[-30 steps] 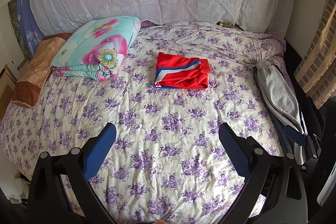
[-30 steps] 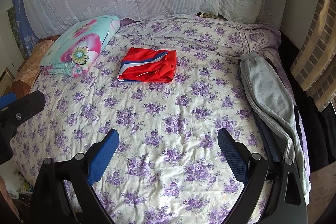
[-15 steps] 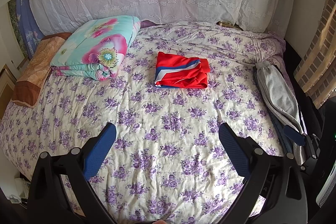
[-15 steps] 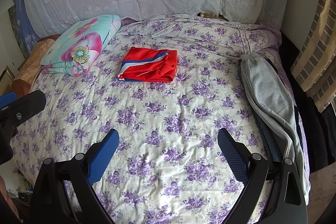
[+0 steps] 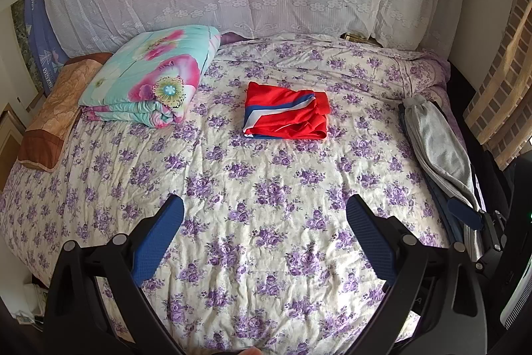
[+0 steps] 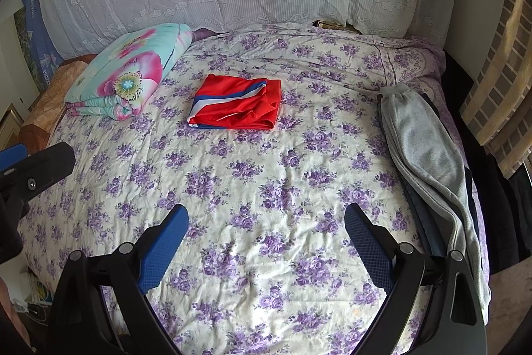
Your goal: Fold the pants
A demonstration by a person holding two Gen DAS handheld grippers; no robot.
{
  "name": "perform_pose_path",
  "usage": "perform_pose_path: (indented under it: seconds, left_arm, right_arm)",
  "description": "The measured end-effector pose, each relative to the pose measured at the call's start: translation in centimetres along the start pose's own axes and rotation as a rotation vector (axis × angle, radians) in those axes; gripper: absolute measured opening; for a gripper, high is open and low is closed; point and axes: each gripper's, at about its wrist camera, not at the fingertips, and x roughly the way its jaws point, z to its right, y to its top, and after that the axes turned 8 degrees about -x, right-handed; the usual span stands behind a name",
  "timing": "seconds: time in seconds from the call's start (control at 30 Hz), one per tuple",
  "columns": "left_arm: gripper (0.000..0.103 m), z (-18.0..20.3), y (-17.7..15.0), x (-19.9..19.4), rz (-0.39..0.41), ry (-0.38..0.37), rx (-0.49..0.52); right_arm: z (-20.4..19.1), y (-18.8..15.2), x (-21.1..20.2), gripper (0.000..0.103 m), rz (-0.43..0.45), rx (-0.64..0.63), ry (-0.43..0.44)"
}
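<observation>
A folded quilt [image 6: 126,79] lay at the left of the bed [image 6: 266,188], red shorts [image 6: 237,103] already folded at centre, grey pants [image 6: 422,155] draped unfolded along the right edge. Left gripper [image 5: 264,235] and right gripper [image 6: 266,242] hovered, both wide and empty. Next, probably: fetching the grey pants.

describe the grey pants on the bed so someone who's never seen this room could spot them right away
Start at the bed with the purple-flowered cover and look along its right edge. The grey pants lie there lengthwise over something dark. They are plain, pale and unfolded, unlike the red folded garment mid-bed.
</observation>
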Motion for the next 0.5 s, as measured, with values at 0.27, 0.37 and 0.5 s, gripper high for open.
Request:
perform_pose_path:
  seconds: [0.27, 0.37, 0.5]
  left_arm:
    - [0.095, 0.06, 0.1, 0.04, -0.002, 0.001, -0.002]
    - [0.095, 0.0, 0.19, 0.04, -0.001, 0.002, -0.002]
    - [0.095, -0.08, 0.0, 0.14, 0.0, 0.002, -0.001]
  right_arm:
    - [-0.05, 0.03, -0.01, 0.095, -0.001, 0.0, 0.0]
    - [-0.07, 0.05, 0.0, 0.095, -0.002, 0.0, -0.001]
    - [-0.32, -0.34, -0.01, 0.095, -0.003, -0.003, 0.0]
